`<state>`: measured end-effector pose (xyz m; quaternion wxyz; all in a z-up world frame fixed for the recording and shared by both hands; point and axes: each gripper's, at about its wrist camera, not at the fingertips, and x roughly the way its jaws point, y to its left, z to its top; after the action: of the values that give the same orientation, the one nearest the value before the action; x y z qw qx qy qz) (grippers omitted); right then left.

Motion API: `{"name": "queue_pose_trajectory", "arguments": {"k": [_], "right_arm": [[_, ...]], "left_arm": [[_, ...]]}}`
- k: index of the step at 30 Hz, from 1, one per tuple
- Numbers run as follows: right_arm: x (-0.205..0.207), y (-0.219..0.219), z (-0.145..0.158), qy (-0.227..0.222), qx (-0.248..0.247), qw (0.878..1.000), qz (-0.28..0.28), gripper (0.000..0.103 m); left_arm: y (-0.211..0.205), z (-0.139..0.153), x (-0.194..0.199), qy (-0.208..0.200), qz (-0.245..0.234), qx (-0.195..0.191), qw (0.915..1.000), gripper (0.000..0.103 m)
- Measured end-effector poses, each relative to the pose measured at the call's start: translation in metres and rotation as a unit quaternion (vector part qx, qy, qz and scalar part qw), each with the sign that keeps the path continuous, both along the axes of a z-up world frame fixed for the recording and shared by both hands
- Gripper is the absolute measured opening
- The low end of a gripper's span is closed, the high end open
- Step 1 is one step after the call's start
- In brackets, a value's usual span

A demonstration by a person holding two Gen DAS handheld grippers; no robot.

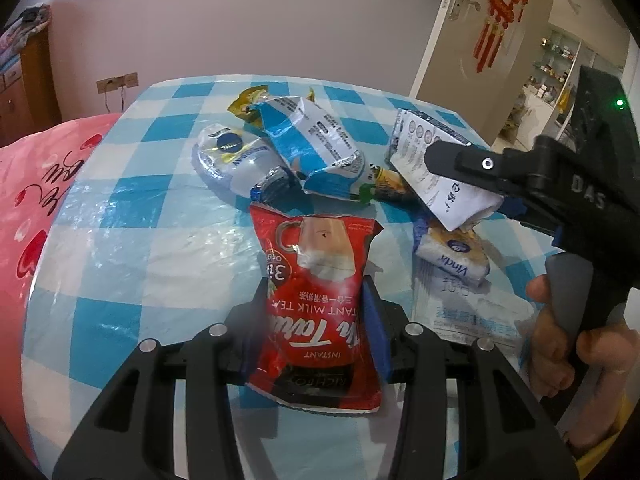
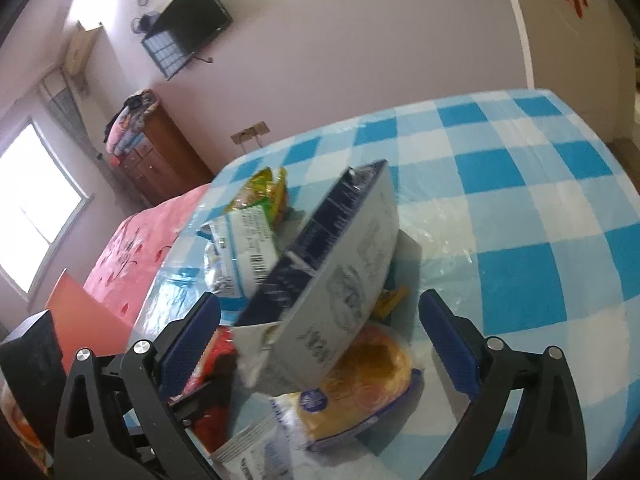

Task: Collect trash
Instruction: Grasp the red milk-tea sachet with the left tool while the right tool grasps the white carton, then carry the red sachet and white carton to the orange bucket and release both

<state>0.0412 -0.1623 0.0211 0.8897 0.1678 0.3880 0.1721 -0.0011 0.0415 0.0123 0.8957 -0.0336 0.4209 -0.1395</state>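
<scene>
My left gripper (image 1: 316, 320) is shut on a red instant milk tea packet (image 1: 320, 280), which stands over the blue-checked tablecloth (image 1: 120, 240). Behind it lie a blue and white wrapper (image 1: 308, 140), a silver pouch (image 1: 236, 160) and a yellow wrapper (image 1: 248, 100). My right gripper (image 2: 320, 332) is open around a white and navy carton (image 2: 332, 272), which leans tilted between the jaws. In the left wrist view the carton (image 1: 440, 168) shows under the right gripper (image 1: 468, 184). A Vinda tissue pack (image 1: 452, 256) lies below; it also shows in the right wrist view (image 2: 352, 392).
A pink bedspread (image 1: 36, 208) lies left of the table. A wooden cabinet (image 2: 160, 156) stands by the wall under a mounted TV (image 2: 192, 20). An open door (image 1: 480, 28) is at the far right. A flat white packet (image 1: 460, 308) lies by the tissues.
</scene>
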Motion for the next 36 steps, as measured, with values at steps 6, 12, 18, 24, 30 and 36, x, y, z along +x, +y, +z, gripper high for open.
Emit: {"name": "queue_pose_trajectory", "arguments": {"k": [6,12,18,24,30,36], "right_arm": [[0.004,-0.011,-0.011,0.026,0.027,0.999,-0.006,0.064],[0.001,-0.019,-0.014,0.028,0.016,0.999,-0.02,0.039],[-0.007,-0.029,-0.017,0.022,0.031,0.999,-0.021,0.029],[-0.017,-0.034,-0.014,0.013,0.054,0.998,-0.012,0.028],[-0.031,-0.041,-0.006,0.005,0.073,0.997,-0.01,0.028],[-0.048,-0.047,0.004,0.003,0.086,0.996,-0.011,0.028]], "left_arm": [[0.002,0.0,-0.001,0.0,0.005,-0.005,1.0,0.045],[0.006,-0.001,-0.005,0.0,0.017,-0.013,0.9998,0.045],[0.013,0.0,-0.009,0.001,0.026,-0.026,0.9993,0.045],[0.026,0.003,-0.014,0.0,0.037,-0.041,0.9985,0.045],[0.039,0.008,-0.022,-0.008,0.043,-0.05,0.9978,0.045],[0.049,0.017,-0.033,-0.021,0.046,-0.061,0.9968,0.041]]}}
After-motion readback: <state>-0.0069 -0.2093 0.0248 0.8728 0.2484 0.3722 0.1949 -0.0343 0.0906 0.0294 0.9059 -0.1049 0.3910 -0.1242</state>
